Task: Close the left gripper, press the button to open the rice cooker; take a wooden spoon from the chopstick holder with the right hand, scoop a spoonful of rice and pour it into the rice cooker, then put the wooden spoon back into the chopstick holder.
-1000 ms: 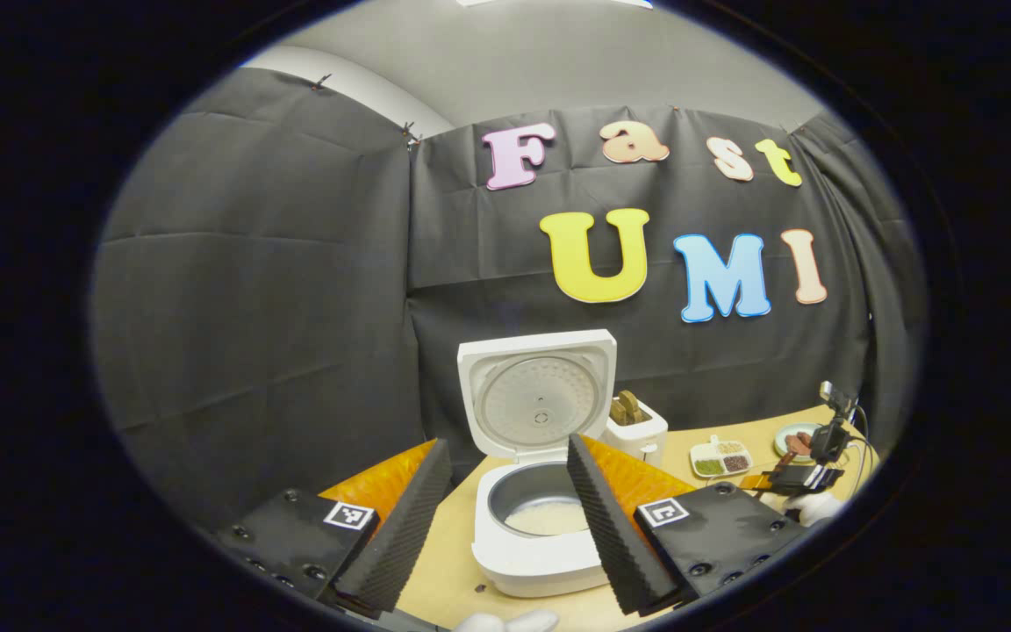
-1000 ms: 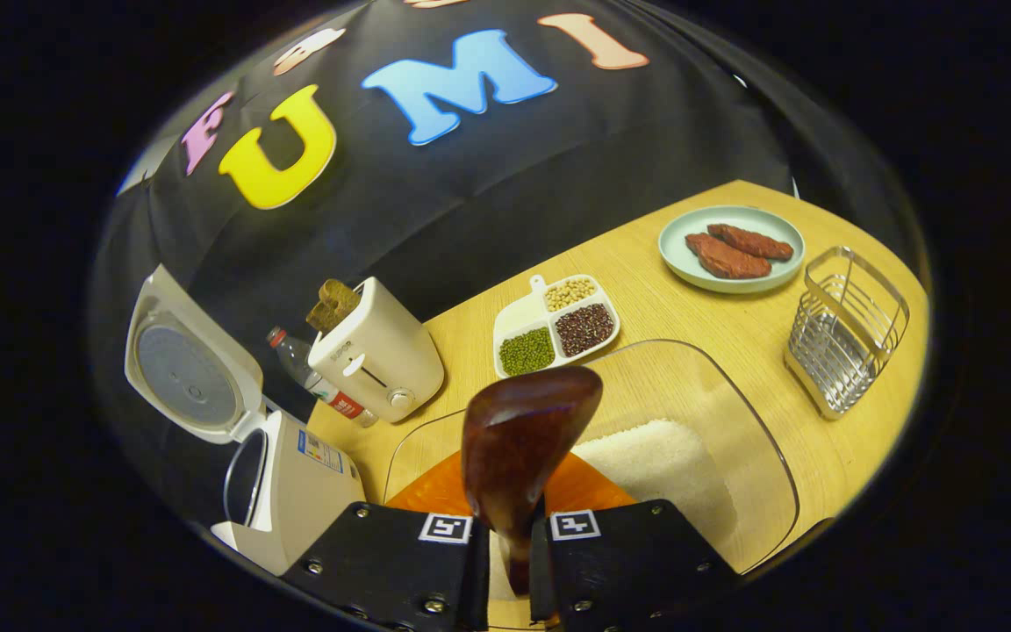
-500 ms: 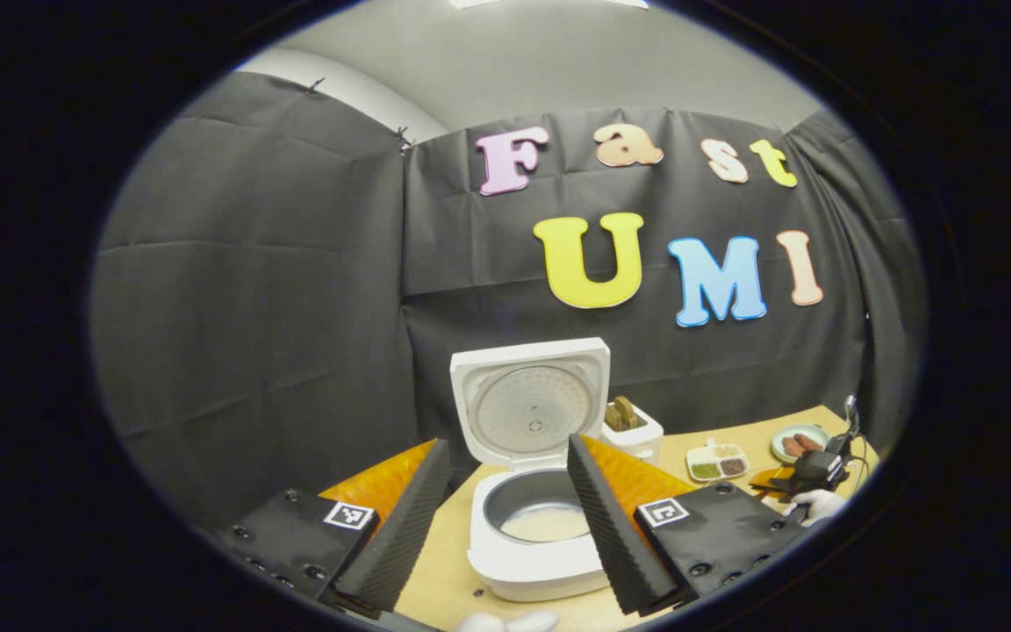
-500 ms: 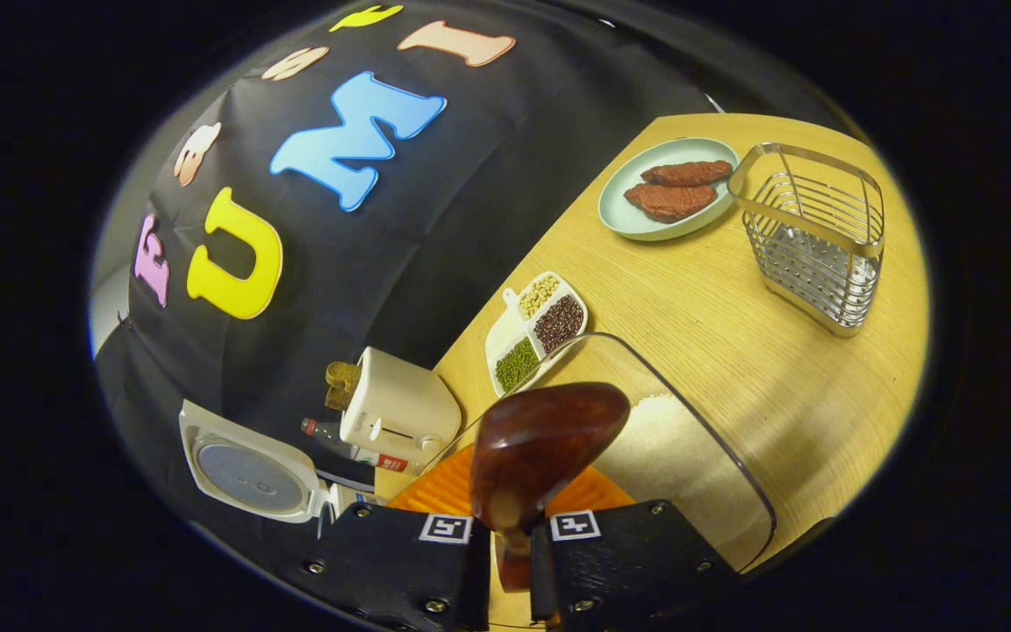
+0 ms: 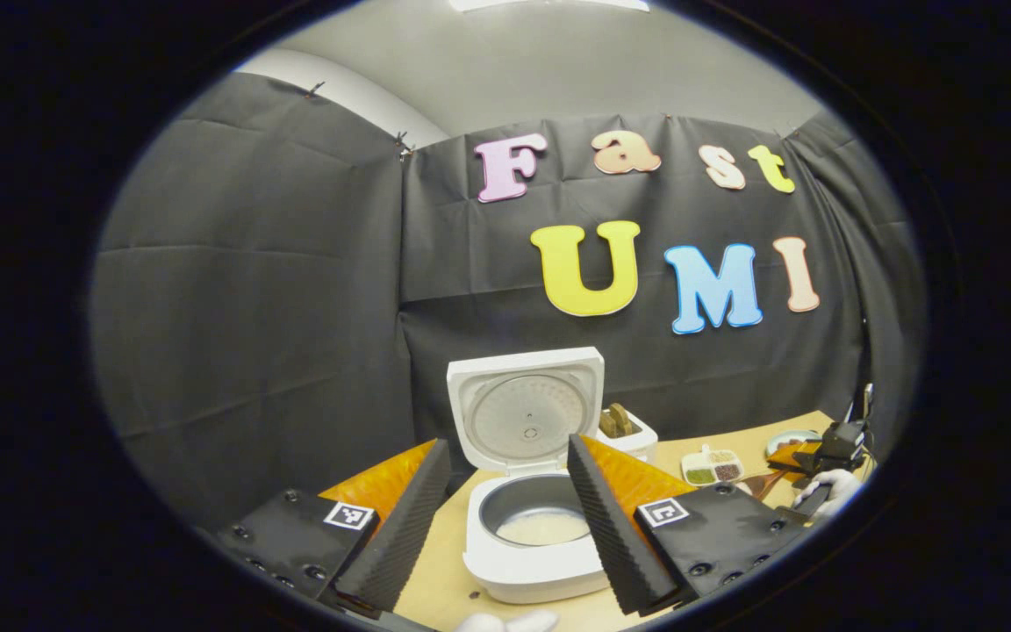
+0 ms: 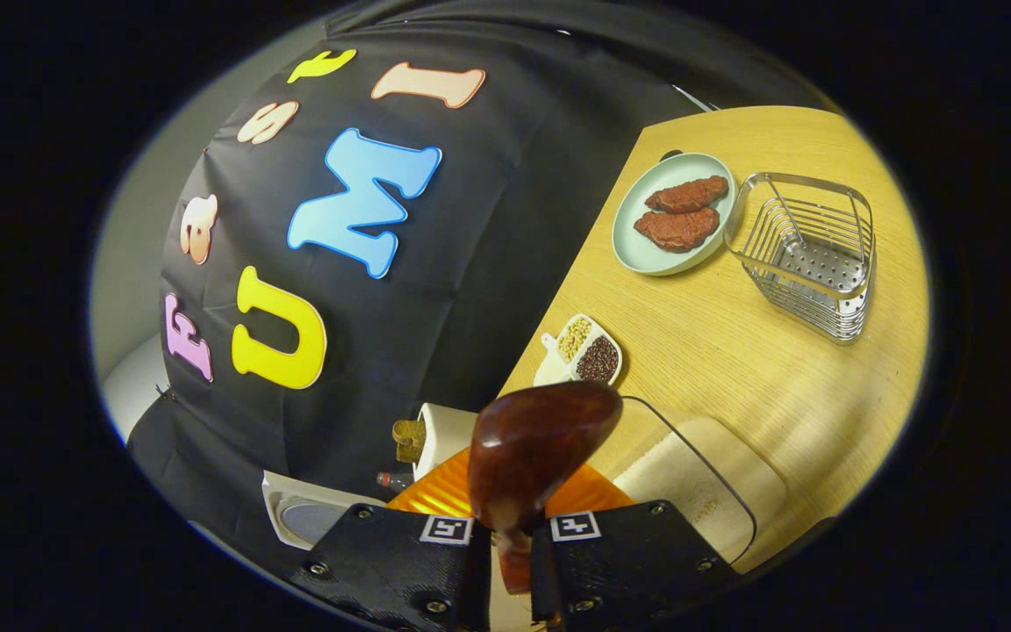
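The white rice cooker stands open, its lid upright and pale rice lying in the pot. My left gripper hangs open just in front of the cooker with nothing between its fingers. My right gripper is shut on the handle of the dark wooden spoon, whose bowl points forward above the clear rice box; no rice shows on the side facing me. The wire chopstick holder stands at the far right of the table. The right gripper and a gloved hand also appear far right in the left gripper view.
A green plate with two meat pieces sits beside the holder. A divided dish of beans and a toaster with bread lie between the rice box and the wall. The cooker lid peeks in low left. The wooden table ends near the holder.
My right gripper has rolled and lifted with the spoon, so the rice box sank lower and the cooker slid nearly out of its view. The left gripper drifted slightly and stays open.
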A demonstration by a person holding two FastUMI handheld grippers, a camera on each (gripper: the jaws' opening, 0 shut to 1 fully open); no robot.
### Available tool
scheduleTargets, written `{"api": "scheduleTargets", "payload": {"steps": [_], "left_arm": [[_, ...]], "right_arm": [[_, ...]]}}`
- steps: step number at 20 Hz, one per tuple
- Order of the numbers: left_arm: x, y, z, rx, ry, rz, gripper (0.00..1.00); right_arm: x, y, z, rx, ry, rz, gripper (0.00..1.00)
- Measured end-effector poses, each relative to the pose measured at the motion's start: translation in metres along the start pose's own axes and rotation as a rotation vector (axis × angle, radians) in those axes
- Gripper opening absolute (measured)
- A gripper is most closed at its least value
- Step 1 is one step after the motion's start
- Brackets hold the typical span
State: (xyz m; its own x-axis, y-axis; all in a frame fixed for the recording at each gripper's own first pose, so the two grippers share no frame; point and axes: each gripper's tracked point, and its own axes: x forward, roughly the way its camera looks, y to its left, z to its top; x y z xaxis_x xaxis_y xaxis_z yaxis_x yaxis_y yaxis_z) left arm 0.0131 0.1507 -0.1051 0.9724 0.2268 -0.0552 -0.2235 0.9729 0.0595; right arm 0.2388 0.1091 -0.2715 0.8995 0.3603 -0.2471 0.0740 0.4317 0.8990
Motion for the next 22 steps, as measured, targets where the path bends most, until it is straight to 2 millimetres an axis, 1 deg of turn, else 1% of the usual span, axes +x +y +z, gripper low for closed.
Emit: {"api": "scheduleTargets", "payload": {"steps": [2,3,4,5,7,10,12,14,17,18,22], "left_arm": [[-0.001,0.0,0.001,-0.004,-0.005,-0.001,0.94],[-0.001,0.002,0.002,-0.007,-0.009,0.0,0.94],[-0.003,0.003,0.001,-0.011,-0.01,-0.001,0.93],[-0.004,0.005,0.001,-0.015,-0.01,0.001,0.93],[-0.006,0.013,-0.002,-0.031,-0.01,0.009,0.93],[-0.009,0.025,-0.01,-0.051,-0.004,0.025,0.93],[-0.011,0.035,-0.015,-0.066,0.005,0.043,0.94],[-0.011,0.046,-0.017,-0.063,0.007,0.06,0.94],[-0.016,0.06,-0.017,-0.058,-0.003,0.088,0.94],[-0.016,0.064,-0.018,-0.055,-0.001,0.1,0.94],[-0.022,0.083,-0.021,-0.05,-0.002,0.136,0.94]], "right_arm": [[-0.006,0.011,0.002,0.006,-0.005,0.011,0.18],[-0.007,0.019,0.004,0.003,-0.004,0.026,0.18],[-0.009,0.029,0.003,-0.006,-0.005,0.036,0.22],[-0.01,0.039,0.001,-0.021,0.0,0.043,0.18],[-0.014,0.06,-0.007,-0.028,0.012,0.056,0.18],[-0.018,0.103,-0.027,-0.042,0.035,0.079,0.18],[-0.017,0.13,-0.045,-0.056,0.064,0.104,0.18],[-0.011,0.155,-0.066,-0.064,0.094,0.119,0.18],[0.005,0.187,-0.109,-0.025,0.143,0.148,0.18],[0.011,0.195,-0.125,-0.027,0.165,0.15,0.18],[0.036,0.211,-0.188,-0.064,0.236,0.152,0.18]]}}
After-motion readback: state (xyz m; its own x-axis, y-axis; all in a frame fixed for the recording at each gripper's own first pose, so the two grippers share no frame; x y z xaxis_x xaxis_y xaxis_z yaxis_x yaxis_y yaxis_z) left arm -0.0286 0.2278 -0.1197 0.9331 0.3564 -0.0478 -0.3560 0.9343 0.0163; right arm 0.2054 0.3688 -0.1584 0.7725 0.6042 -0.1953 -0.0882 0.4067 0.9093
